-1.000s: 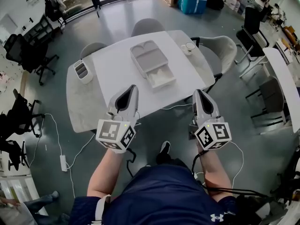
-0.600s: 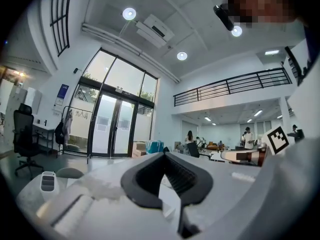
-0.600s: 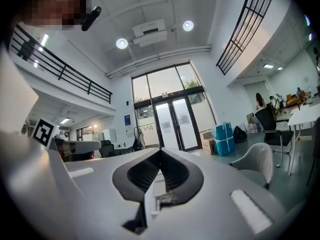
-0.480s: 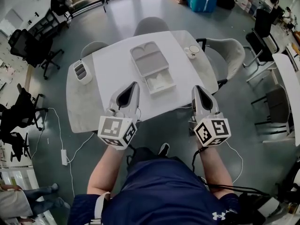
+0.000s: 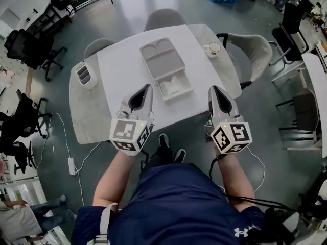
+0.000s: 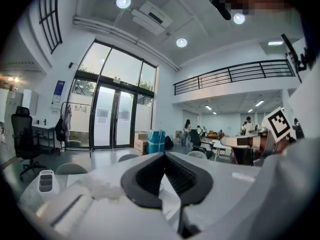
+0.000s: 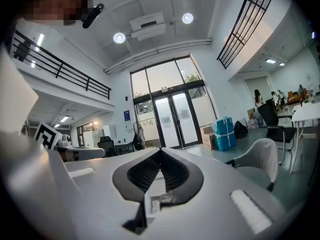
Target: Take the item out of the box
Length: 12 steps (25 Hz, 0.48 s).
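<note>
1. Two grippers, held level over the near edge of the table (image 5: 118, 65). The left gripper (image 5: 148, 88) has its jaws together with nothing between them. The right gripper (image 5: 211, 89) is the same, tips meeting and empty.
2. One box (image 5: 162, 60), grey, standing open at mid-table. Its lid is laid back toward 12 o'clock and its tray half is toward 6 o'clock. The long axis runs roughly 6 to 12, leaning slightly to 11.
3. One item (image 5: 173, 87), pale, lying in the tray half. In the head view it sits between the two gripper tips, at about 3 o'clock from the left jaws and 9 o'clock from the right. The left tip appears the nearer. By this reading the jaws must part and go down before any grasp.
4. One cup (image 5: 213, 48), far right of the table, at 1 o'clock, well apart from the box.
5. One small holder (image 5: 85, 74), at the left edge, 10 o'clock.
6. Several chairs (image 5: 163, 19) beyond the table.
</note>
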Motion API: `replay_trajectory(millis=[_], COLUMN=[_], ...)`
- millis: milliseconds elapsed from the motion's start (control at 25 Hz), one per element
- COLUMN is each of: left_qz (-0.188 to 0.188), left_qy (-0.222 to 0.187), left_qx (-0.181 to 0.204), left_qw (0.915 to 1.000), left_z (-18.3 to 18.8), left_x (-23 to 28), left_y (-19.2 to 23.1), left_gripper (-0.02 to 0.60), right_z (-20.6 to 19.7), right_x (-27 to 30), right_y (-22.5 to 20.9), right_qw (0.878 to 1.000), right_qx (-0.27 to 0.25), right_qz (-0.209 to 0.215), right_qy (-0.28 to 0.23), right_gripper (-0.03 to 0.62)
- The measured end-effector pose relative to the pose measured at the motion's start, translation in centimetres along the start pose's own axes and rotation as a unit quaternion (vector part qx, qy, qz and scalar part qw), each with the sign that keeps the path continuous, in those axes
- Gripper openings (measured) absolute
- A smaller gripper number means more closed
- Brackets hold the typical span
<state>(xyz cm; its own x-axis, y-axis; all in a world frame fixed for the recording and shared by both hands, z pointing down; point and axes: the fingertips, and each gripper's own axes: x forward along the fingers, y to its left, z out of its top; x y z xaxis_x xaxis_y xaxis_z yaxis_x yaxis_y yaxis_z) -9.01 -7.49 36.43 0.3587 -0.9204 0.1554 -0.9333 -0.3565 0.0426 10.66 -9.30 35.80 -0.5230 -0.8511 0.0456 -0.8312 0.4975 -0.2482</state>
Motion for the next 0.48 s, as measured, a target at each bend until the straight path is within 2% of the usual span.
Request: replay_trajectory(millis=[480], left_qz=[-0.064], left_qy=[0.084], left_qx=[0.006], left_qw=[0.9944], left_z=[-6.7], left_x=[6.7], left_y=[2.2], left_gripper=[0.002], right_z=[-1.8], right_x=[6.7], right_y=[-1.2], right_qw=[0.998], right_qx=[-0.022], right_qz=[-0.036], right_qy=[0.042], right_gripper=[0.002])
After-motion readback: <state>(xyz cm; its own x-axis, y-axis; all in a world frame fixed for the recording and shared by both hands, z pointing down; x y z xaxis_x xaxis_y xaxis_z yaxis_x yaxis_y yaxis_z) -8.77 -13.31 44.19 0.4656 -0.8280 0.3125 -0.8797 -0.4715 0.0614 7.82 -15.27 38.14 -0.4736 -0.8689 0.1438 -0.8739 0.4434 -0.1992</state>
